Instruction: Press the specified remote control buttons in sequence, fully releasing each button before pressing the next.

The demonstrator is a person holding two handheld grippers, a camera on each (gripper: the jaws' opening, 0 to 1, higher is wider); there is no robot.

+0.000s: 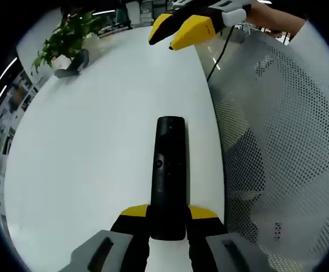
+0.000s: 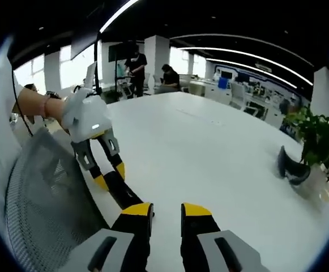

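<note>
Left gripper clamping remote, pointing away

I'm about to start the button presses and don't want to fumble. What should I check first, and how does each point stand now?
1. Remote held: ok, the left claw is shut on its near end.
2. Button face up toward the camera: ok in the left gripper view.
3. Right claw free to press: ok, open and holding nothing.
4. Right claw over the buttons: not ok, in the left gripper view it hangs beyond the remote's far end.
5. Remote resting on the white table: cannot tell; it lies over the table near the edge.
6. Plant out of the way: ok, at the far side.
</note>
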